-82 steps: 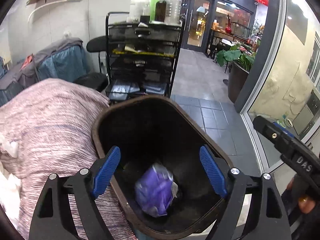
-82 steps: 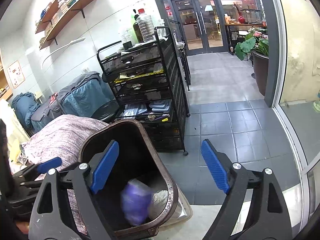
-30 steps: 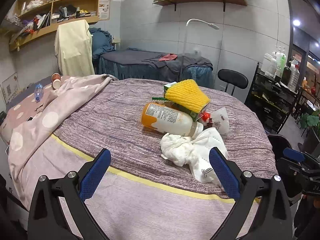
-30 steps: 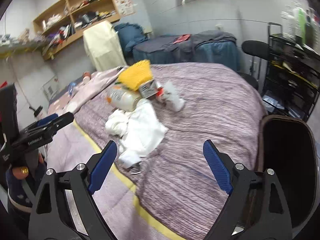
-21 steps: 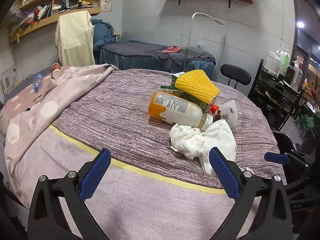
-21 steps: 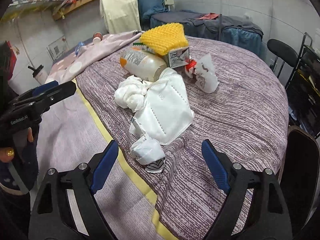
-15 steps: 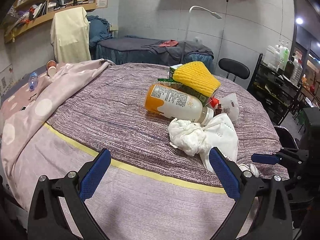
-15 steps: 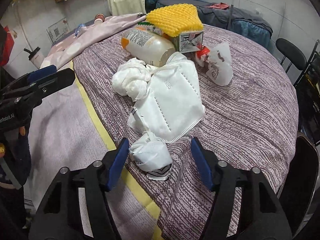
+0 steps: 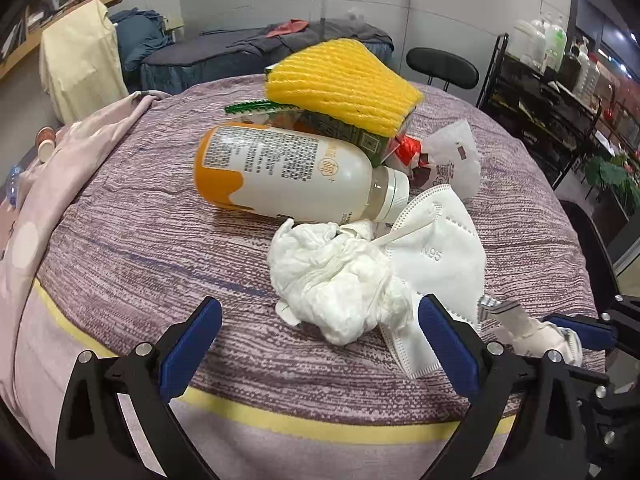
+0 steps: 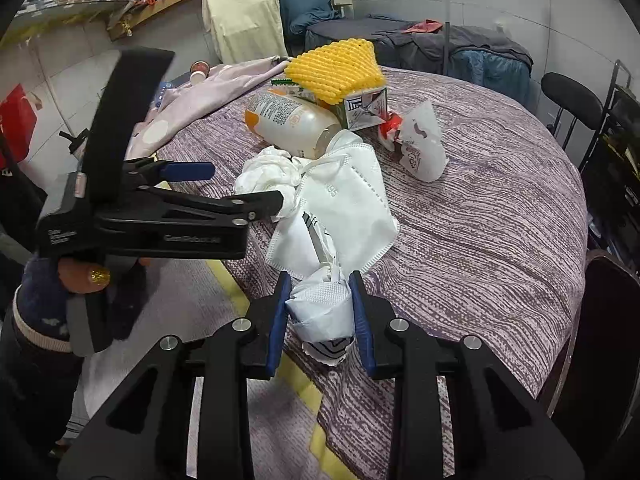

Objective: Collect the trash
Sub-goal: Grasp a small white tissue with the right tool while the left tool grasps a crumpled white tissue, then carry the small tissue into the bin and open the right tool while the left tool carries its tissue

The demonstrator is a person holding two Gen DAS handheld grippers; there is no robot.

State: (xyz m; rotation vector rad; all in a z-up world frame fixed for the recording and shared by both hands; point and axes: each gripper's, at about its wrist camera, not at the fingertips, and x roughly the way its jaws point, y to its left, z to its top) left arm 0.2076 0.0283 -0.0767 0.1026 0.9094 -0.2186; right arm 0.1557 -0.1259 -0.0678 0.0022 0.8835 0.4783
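Trash lies in a heap on the purple bed cover (image 9: 132, 248): a crumpled white tissue (image 9: 340, 272), a white N95 mask (image 9: 444, 256), an orange-and-white bottle (image 9: 288, 172) on its side, a yellow foam net (image 9: 344, 80) over a carton, and a torn white wrapper (image 9: 452, 156). My right gripper (image 10: 320, 312) is shut on a small crumpled white wrapper (image 10: 322, 304) at the near edge of the heap; it also shows in the left wrist view (image 9: 536, 332). My left gripper (image 9: 320, 340) is open and empty just short of the tissue.
A dark trash bin (image 10: 600, 320) stands at the bed's right side. A black wire cart (image 9: 532, 92) and a black stool (image 9: 442, 64) stand beyond the bed. A pink dotted blanket (image 9: 60, 176) lies on the left.
Both grippers turned from the bin to the bed. My right gripper closed on the small white wrapper. My left gripper moved closer to the tissue.
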